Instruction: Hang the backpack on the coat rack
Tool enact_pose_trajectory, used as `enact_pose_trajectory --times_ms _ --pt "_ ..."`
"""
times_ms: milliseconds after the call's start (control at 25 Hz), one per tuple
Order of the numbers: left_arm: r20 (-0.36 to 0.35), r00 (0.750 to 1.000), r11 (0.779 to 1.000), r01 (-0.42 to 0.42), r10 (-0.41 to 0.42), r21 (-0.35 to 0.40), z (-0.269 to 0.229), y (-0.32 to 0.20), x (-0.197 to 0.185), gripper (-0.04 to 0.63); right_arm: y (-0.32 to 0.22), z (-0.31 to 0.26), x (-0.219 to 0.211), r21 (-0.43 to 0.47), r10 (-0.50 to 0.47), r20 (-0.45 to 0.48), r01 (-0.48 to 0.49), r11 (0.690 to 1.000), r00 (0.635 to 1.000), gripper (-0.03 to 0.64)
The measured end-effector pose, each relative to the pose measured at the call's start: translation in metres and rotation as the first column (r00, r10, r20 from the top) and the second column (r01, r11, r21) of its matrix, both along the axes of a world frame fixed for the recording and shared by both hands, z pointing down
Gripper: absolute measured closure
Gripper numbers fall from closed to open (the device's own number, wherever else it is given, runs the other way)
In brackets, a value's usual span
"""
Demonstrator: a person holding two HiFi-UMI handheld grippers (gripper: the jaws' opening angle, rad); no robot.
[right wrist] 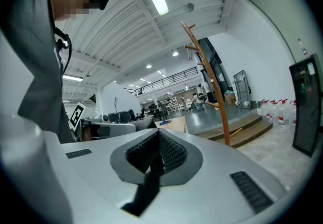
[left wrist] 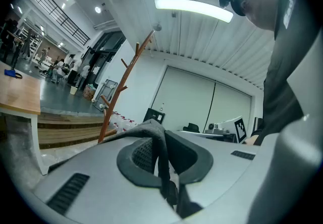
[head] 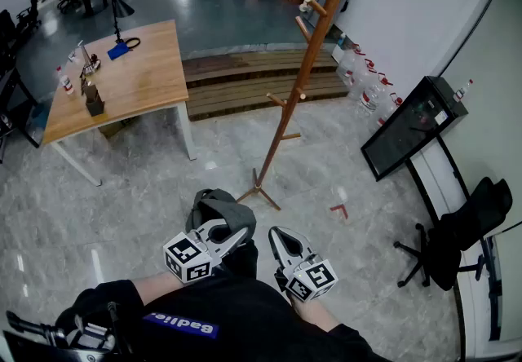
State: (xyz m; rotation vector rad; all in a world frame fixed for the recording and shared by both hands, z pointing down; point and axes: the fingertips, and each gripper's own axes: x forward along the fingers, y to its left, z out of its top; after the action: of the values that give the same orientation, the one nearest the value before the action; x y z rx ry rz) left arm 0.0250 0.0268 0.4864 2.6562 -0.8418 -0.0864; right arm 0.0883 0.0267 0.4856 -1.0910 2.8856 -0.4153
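Note:
The grey backpack hangs low in front of me, and my left gripper is shut on its top loop. In the left gripper view the grey strap is pinched between the closed pads of the left gripper. My right gripper is beside it on the right, shut with nothing between its jaws; in its own view the right gripper points level toward the rack. The brown wooden coat rack stands on the tiled floor ahead, its pegs bare, and it also shows in the gripper views.
A wooden table with small items stands at the left. Behind the rack lie wooden steps, with water bottles by the wall. A black screen on a stand and an office chair are at the right.

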Motion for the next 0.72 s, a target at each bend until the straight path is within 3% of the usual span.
enact_pose_trajectory --times_ms 720 --pt "0.01 0.999 0.999 0.036 -0.036 -0.006 -0.003 -0.015 -0.003 0.56 -0.009 -0.002 0.007 -0.011 -0.043 0.008 0.044 0.999 0.999 0.611"
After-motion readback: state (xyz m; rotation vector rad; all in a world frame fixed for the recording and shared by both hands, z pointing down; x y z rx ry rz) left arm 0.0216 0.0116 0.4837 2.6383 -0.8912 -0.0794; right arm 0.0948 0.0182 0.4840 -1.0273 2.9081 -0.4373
